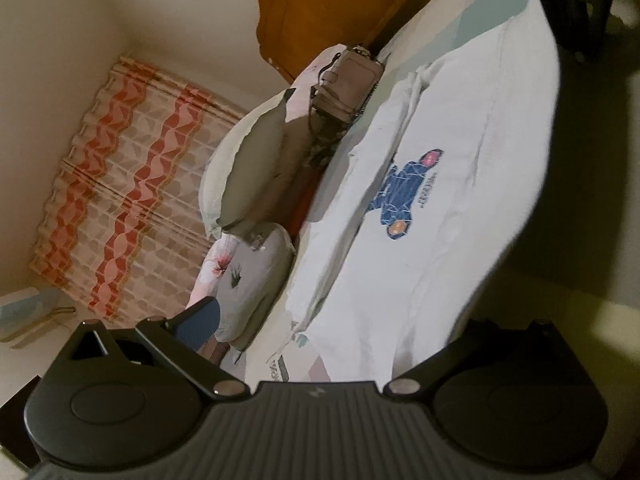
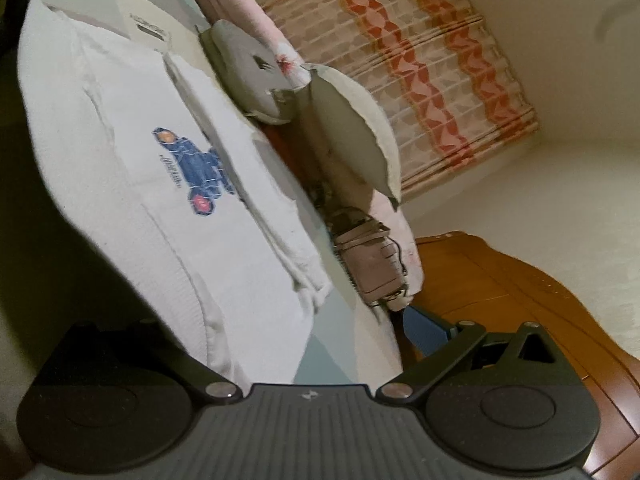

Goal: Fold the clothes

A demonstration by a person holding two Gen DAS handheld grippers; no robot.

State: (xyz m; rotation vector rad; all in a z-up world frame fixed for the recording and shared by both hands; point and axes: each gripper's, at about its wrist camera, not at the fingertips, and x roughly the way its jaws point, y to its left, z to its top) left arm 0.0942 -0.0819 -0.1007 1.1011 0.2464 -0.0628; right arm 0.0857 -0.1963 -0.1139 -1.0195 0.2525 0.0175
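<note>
A white sweater (image 1: 432, 208) with a blue bear print (image 1: 404, 194) lies spread on the bed; it also shows in the right wrist view (image 2: 160, 208) with the print (image 2: 192, 168). My left gripper (image 1: 320, 344) is open, with one blue pad (image 1: 202, 322) visible at left and the other finger hidden behind the sweater's edge. My right gripper (image 2: 320, 344) is open too, with its blue pad (image 2: 424, 330) at right and the left finger hidden under the sweater's ribbed hem. Both grippers sit at opposite ends of the sweater.
Grey and cream pillows (image 1: 256, 168) and a floral quilt (image 1: 216, 264) lie beyond the sweater, with a mauve bag (image 1: 348, 88). A wooden headboard (image 1: 328, 12) and an orange patterned curtain (image 1: 132, 200) stand behind. The bed's dark edge (image 1: 560, 208) runs along the sweater.
</note>
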